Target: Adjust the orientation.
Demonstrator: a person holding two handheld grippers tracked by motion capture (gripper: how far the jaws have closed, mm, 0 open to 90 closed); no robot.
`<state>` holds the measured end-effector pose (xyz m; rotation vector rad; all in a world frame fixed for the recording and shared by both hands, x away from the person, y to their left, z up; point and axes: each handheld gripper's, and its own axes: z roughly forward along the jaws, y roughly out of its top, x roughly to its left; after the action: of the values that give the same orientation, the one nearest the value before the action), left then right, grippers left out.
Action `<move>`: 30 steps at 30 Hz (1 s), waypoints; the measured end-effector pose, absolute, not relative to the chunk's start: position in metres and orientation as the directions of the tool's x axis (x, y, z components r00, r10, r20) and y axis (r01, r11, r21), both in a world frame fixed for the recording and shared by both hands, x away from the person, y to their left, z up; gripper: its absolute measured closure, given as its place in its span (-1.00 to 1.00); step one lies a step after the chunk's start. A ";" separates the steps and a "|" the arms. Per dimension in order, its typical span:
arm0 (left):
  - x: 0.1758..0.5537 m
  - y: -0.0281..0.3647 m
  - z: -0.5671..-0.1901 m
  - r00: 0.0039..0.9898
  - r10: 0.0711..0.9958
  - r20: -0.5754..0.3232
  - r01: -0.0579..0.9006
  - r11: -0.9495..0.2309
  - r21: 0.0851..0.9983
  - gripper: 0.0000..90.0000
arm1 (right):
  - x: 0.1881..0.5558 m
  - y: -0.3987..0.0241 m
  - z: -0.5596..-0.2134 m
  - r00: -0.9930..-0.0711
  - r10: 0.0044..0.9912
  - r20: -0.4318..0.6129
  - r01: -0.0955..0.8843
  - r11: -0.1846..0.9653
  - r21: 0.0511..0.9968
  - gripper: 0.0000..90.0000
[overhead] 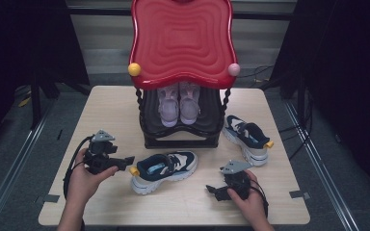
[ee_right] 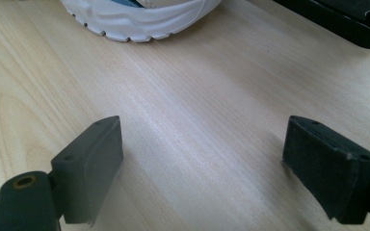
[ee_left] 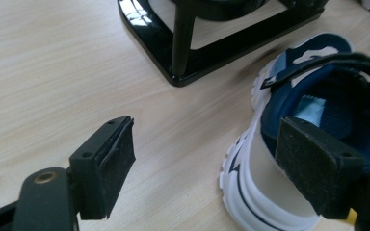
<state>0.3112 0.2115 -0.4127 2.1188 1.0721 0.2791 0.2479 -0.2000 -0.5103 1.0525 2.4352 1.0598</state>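
Note:
A navy and white sneaker (overhead: pixel 166 168) lies on its sole at the front middle of the table, heel with a yellow tab toward my left gripper (overhead: pixel 127 160). That gripper is open beside the heel. In the left gripper view my left gripper (ee_left: pixel 204 159) hangs over the bare wood, its right pad in front of the sneaker's (ee_left: pixel 318 96) heel, not pressing it. My right gripper (overhead: pixel 211 188) rests low near the front right, open. In the right gripper view only wood lies between the jaws of my right gripper (ee_right: pixel 202 163), and the sneaker's white sole (ee_right: pixel 139 19) is ahead.
A black shoe rack (overhead: pixel 180 137) with a red wavy roof (overhead: pixel 182 41) stands at the table's back middle, holding a pair of lilac shoes (overhead: pixel 179 103). A second navy sneaker (overhead: pixel 248 137) lies right of the rack. The rack's base (ee_left: pixel 192 53) is close ahead of the left gripper.

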 end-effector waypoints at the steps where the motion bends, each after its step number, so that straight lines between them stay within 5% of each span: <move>1: 0.311 0.211 -0.410 0.633 0.763 -0.135 0.609 -0.382 0.696 -0.51 | 0.248 -0.200 -0.510 -0.694 0.719 0.027 0.510 0.465 0.724 -0.70; 30: 0.313 0.167 -0.421 0.709 0.687 -0.159 0.593 -0.460 0.660 -0.33 | 0.248 -0.200 -0.510 -0.694 0.720 0.028 0.511 0.464 0.723 -0.70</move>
<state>0.3131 0.1668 -0.4215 2.1978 0.9686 0.1678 0.2479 -0.2000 -0.5103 1.0524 2.4350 1.0597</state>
